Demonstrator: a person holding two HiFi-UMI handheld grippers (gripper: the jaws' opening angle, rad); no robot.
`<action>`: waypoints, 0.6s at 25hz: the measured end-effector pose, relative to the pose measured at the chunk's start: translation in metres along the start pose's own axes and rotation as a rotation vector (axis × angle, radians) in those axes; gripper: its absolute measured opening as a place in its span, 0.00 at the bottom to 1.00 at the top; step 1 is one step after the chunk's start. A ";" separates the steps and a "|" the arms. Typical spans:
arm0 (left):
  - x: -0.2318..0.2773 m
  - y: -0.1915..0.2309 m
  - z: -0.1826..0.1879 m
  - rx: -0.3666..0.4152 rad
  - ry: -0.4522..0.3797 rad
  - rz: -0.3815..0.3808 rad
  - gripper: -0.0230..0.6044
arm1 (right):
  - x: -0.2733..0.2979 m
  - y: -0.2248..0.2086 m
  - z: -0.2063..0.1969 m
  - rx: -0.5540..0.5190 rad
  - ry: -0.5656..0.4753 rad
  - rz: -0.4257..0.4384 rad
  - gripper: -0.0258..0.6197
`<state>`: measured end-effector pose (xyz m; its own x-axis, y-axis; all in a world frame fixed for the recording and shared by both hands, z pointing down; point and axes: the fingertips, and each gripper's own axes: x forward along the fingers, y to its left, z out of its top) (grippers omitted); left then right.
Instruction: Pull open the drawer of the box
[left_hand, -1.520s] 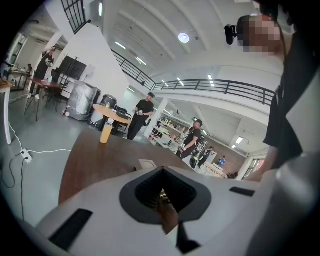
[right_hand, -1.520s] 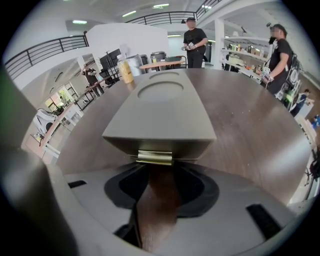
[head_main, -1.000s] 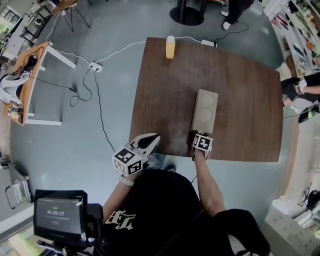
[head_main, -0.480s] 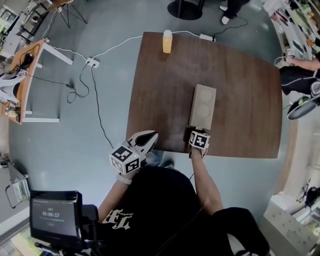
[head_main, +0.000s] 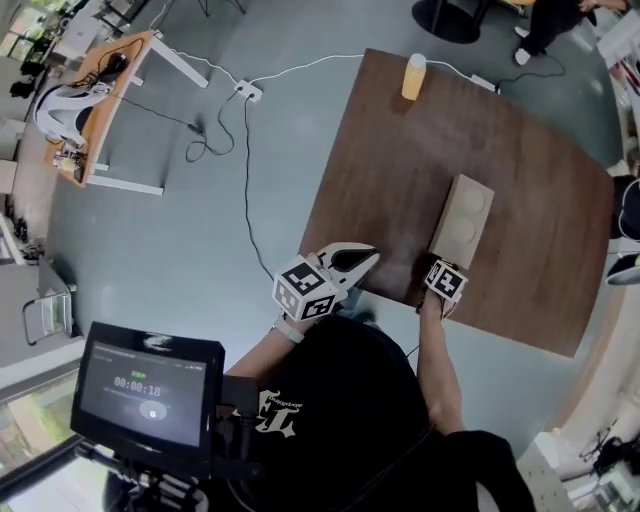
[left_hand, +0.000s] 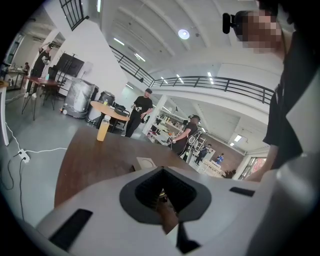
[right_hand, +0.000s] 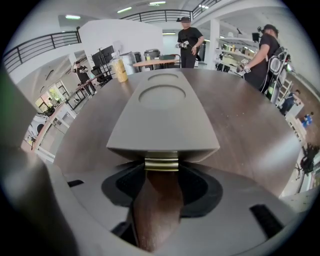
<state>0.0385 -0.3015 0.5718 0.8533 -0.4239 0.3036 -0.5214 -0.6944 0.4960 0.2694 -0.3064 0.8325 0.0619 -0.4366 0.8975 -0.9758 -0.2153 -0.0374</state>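
- Box (head_main: 462, 222) sits on the table (head_main: 540, 140), a bit right of the middle. One short end points at us, and there are two round dents in its lid.
- Our right gripper (head_main: 446, 270) is parked right at that near end, pointing steeply down at it.
- Its jaws have just been opening and now stand wide apart. The brass handle (right_hand: 161, 164) sits in the gap at the tips, but the pads aren't pressing on it, so we've got hold of nothing.
- That handle pokes out right under the lid's edge, so nothing's been pulled out yet.
- Our left gripper (head_main: 368, 258) hangs over the table's near edge, well left of the box and clear of it.
- Jaws on that one are closed together with nothing in them.
- An orange bottle (head_main: 413, 76) stands at the far edge, well apart from everything else.
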 end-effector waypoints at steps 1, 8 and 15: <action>-0.004 0.000 0.002 0.000 0.002 0.000 0.04 | -0.003 0.006 -0.002 0.000 0.008 -0.001 0.33; -0.016 -0.001 -0.003 0.002 0.001 -0.004 0.04 | -0.002 0.016 -0.012 0.001 0.018 0.023 0.32; -0.013 -0.003 -0.003 0.010 0.007 -0.025 0.04 | -0.008 0.018 -0.028 0.006 0.033 0.018 0.32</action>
<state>0.0292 -0.2923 0.5691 0.8658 -0.4023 0.2975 -0.5002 -0.7101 0.4955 0.2459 -0.2822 0.8375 0.0372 -0.4110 0.9109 -0.9753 -0.2133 -0.0564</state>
